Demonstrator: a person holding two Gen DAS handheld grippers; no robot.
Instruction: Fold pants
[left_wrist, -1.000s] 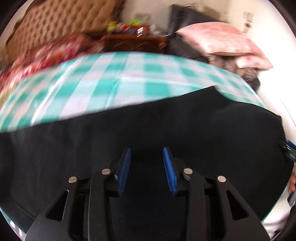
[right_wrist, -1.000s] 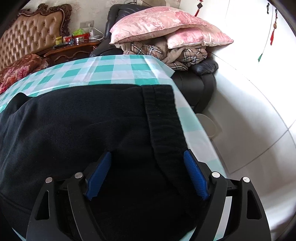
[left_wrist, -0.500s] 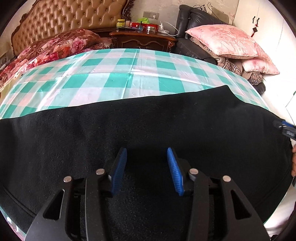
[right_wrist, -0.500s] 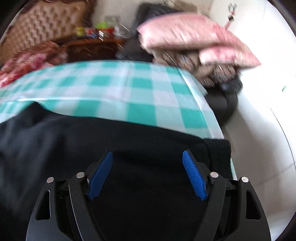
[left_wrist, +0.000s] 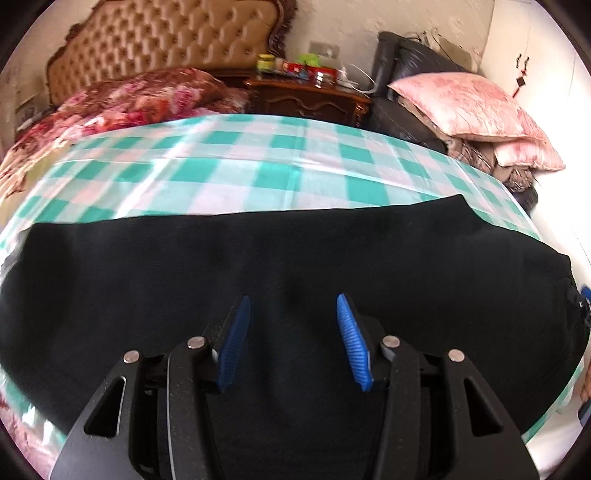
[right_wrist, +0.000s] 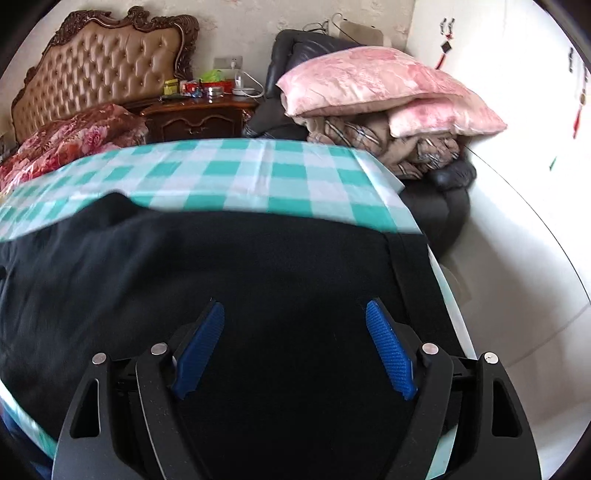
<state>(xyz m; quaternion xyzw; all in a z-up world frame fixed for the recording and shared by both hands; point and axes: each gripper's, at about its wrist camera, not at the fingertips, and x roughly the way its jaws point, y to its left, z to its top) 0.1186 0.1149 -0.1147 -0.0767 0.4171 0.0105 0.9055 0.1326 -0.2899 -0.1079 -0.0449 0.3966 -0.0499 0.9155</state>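
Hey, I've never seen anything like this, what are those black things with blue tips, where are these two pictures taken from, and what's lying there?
There is no robot here. A person holds a hand tool in each hand, and each tool is a two-finger gripper with blue pads and a wide-angle camera looking forward along the fingers. One picture comes from the left gripper, the other from the right gripper.

Both look down over black pants spread on a green and white checked cloth. In the right view the waistband lies at the right end.

Nothing is held. The right gripper is wide open, and the left gripper's jaws have just been opening, with only the flat fabric beneath them. Behind are a tufted headboard, a nightstand and pink pillows.
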